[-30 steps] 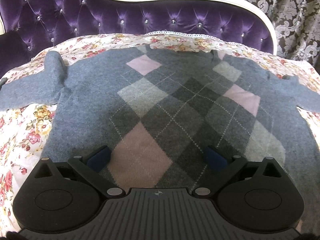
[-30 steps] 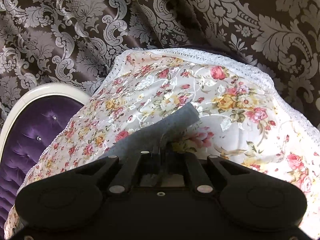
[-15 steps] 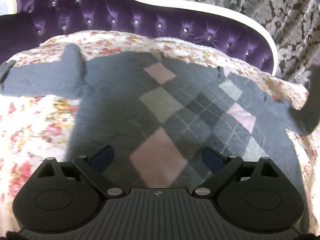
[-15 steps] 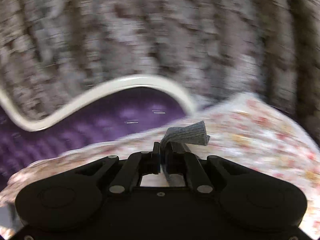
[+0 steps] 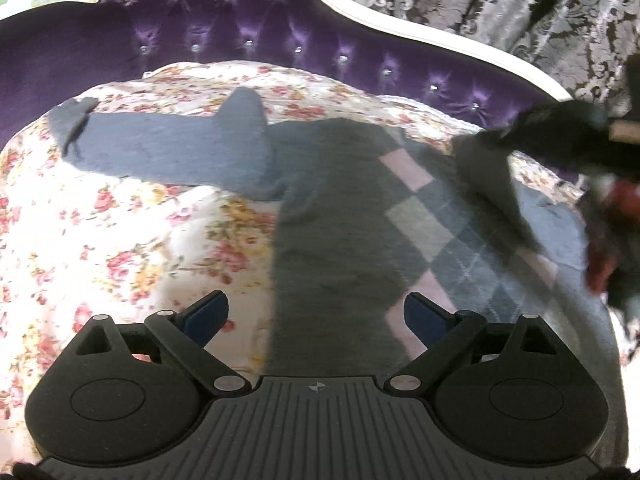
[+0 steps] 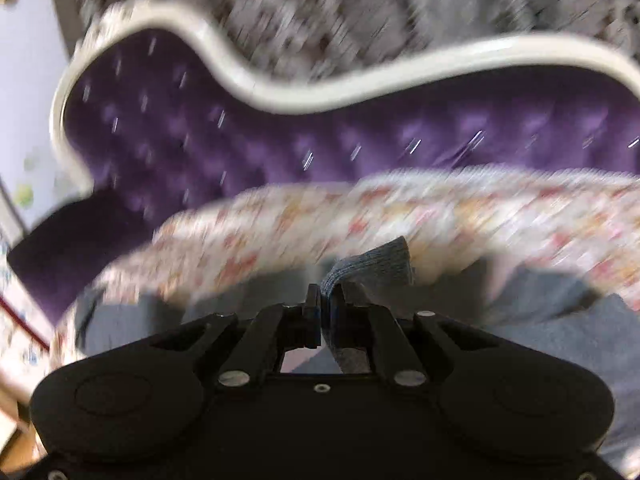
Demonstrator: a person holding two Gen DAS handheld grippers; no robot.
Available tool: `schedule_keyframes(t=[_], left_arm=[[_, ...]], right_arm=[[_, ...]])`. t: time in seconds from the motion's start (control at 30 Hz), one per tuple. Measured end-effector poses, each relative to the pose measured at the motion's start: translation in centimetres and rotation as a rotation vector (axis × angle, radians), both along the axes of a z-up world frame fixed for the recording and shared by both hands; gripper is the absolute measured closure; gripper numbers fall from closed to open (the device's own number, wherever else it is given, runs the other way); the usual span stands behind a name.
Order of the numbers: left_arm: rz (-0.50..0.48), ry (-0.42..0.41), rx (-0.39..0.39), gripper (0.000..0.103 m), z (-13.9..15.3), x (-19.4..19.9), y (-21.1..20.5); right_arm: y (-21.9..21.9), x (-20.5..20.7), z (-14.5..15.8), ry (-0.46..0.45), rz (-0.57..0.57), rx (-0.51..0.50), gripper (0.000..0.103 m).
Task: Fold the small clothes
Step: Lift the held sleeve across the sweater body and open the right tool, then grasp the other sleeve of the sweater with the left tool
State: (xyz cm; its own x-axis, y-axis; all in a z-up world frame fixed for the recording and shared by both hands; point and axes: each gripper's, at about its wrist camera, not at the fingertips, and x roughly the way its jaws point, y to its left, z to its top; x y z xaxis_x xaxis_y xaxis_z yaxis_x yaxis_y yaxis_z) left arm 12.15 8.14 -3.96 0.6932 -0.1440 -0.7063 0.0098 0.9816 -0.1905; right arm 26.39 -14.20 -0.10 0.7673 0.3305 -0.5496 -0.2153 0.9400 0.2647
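Observation:
A grey argyle sweater (image 5: 344, 216) with pink and pale diamonds lies flat on the floral bedspread (image 5: 100, 248). Its left sleeve (image 5: 160, 148) stretches out to the left. My left gripper (image 5: 316, 316) is open and empty, low over the sweater's left hem. My right gripper (image 6: 328, 312) is shut on the cuff of the right sleeve (image 6: 372, 268) and holds it lifted over the sweater's body. In the left wrist view the right gripper (image 5: 560, 128) shows blurred at the right edge, with the right sleeve (image 5: 492, 184) hanging from it.
A purple tufted headboard (image 5: 240, 40) with a white frame (image 5: 440, 40) stands behind the bed. Patterned brown and silver curtains (image 5: 520, 4) hang behind it. The right wrist view is motion-blurred.
My right gripper has swung left with the sleeve cuff, carrying the right sleeve from the bedspread over the sweater's body. My left gripper has shifted to the left; it stays open.

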Motion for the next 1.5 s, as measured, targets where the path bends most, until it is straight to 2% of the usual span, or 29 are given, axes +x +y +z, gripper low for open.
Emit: schedule_keyframes(t=[0.1,0.17,0.2,0.27,0.3,0.33,0.4,0.53,0.7,0.8,1.1,1.17,1.23,1.3,1.37,1.5], left_arm=[[0.001,-0.002,0.008,0.007,0.0,0.0,0.6],[-0.006,-0.002,0.014,0.007,0.1,0.1,0.7],[-0.012,-0.002,0.015,0.007,0.1,0.2,0.7],[-0.03,-0.004,0.006,0.007,0.4,0.7,0.7],[-0.038,-0.007,0.001,0.007,0.7,0.9,0.6],[-0.047,-0.01,-0.004,0.007,0.9,1.3,0.5],[-0.065,-0.017,-0.018,0.007,1.5,2.2,0.2],[-0.106,-0.03,-0.049,0.007,2.4,4.6,-0.9],[-0.171,0.001,-0.054,0.008,1.9,8.9,-3.6],[-0.201,0.041,-0.071,0.017,1.0,11.4,-4.9],[-0.159,0.141,-0.112,0.019,-1.9,17.1,-6.3],[-0.163,0.13,-0.105,0.031,-1.6,17.3,-6.7],[-0.158,0.123,-0.099,0.081,-1.4,17.5,-7.1],[-0.153,0.097,-0.11,0.1,-1.1,17.4,-7.4],[-0.162,0.059,-0.124,0.1,-0.1,16.9,-7.6],[-0.157,-0.07,-0.103,0.1,3.6,15.0,-6.6]], right_arm=[[2.8,0.2,-3.0,0.028,0.031,-0.049,0.092],[4.0,0.0,-4.0,0.036,0.047,-0.072,0.089],[4.1,-0.2,-4.4,0.042,0.057,-0.066,0.084],[3.9,-1.4,-4.3,0.028,0.067,-0.031,0.084],[3.4,-2.0,-4.1,0.018,0.071,-0.01,0.07],[3.2,-2.4,-3.9,0.007,0.068,0.001,0.051],[1.9,-4.0,-3.2,-0.036,0.051,0.01,0.034],[-0.7,-6.4,-2.2,-0.079,0.012,-0.018,0.034],[-5.6,-9.0,-1.9,-0.089,-0.055,0.027,0.034],[-7.7,-9.9,-1.9,-0.088,-0.087,0.012,0.034],[-12.5,-11.4,-2.8,-0.072,-0.165,0.048,0.034],[-13.4,-11.6,-3.1,-0.07,-0.182,0.063,0.034],[-14.1,-11.7,-3.3,-0.066,-0.2,0.078,0.034],[-14.6,-11.9,-3.5,-0.063,-0.21,0.089,0.034],[-15.1,-11.9,-3.7,-0.06,-0.222,0.096,0.034],[-15.9,-12.2,-3.4,-0.067,-0.234,0.09,0.034]])
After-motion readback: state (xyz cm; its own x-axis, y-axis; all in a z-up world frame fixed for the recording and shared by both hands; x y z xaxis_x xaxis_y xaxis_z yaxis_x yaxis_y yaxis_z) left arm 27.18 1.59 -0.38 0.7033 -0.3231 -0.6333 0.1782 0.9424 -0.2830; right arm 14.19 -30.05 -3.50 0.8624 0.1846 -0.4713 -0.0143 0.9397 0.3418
